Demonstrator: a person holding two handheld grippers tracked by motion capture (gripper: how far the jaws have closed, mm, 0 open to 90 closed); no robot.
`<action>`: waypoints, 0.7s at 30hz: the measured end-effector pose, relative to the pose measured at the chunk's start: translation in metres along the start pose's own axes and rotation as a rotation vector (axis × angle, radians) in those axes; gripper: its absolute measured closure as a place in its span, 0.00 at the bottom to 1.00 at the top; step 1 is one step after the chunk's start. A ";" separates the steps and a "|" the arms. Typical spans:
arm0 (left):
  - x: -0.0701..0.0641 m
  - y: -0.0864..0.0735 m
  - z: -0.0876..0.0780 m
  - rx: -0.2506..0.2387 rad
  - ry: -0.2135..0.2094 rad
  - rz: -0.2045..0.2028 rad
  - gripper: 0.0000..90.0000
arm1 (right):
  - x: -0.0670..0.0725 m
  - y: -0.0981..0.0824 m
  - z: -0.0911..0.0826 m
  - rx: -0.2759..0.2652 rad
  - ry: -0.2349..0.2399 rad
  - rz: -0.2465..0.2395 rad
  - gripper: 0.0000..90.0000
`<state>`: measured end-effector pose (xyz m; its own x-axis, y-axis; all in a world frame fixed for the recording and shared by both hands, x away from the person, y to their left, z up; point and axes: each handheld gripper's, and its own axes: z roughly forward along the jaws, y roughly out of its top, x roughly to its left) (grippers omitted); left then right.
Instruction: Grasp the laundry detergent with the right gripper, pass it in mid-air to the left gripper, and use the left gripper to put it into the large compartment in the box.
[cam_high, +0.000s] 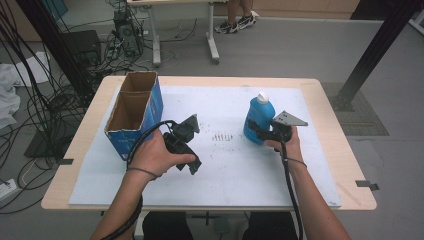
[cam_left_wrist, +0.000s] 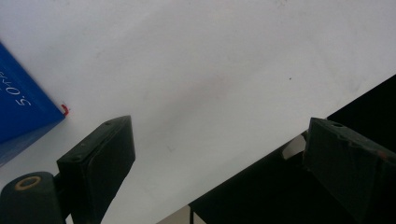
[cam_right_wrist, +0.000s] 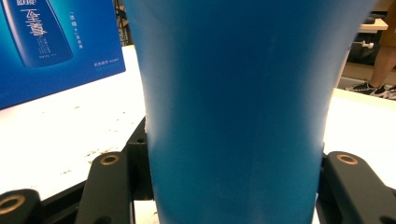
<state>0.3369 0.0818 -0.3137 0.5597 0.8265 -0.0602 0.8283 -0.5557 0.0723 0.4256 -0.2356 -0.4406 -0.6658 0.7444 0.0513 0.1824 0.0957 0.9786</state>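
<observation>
A blue bottle (cam_high: 257, 119) with a white cap stands upright on the white sheet, right of centre. My right gripper (cam_high: 261, 132) is shut on its lower body from the near side. In the right gripper view the bottle (cam_right_wrist: 233, 70) fills the gap between the two black jaws of the right gripper (cam_right_wrist: 229, 158). My left gripper (cam_high: 192, 162) hovers low over the sheet at centre left, beside the box. In the left gripper view the left gripper (cam_left_wrist: 219, 123) is open, jaws wide apart over bare white sheet.
An open-topped cardboard box (cam_high: 135, 107) with blue sides stands at the table's left; its corner (cam_left_wrist: 23, 107) and printed side (cam_right_wrist: 56, 42) show close by. The white sheet (cam_high: 225, 170) covers the wooden table. Cables, desk legs and a person's feet lie beyond the far edge.
</observation>
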 end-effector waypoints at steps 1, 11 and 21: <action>0.000 0.000 0.000 0.002 0.002 0.004 0.10 | 0.000 0.000 0.000 0.001 0.001 -0.001 0.48; -0.001 -0.002 -0.001 -0.002 0.001 0.000 0.10 | 0.000 0.000 0.000 0.000 -0.001 -0.002 0.48; 0.000 -0.002 -0.001 -0.001 0.006 0.000 0.10 | 0.000 0.000 0.000 -0.001 0.000 0.000 0.48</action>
<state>0.3355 0.0827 -0.3130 0.5597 0.8269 -0.0547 0.8282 -0.5557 0.0733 0.4255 -0.2357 -0.4407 -0.6658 0.7443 0.0514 0.1819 0.0951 0.9787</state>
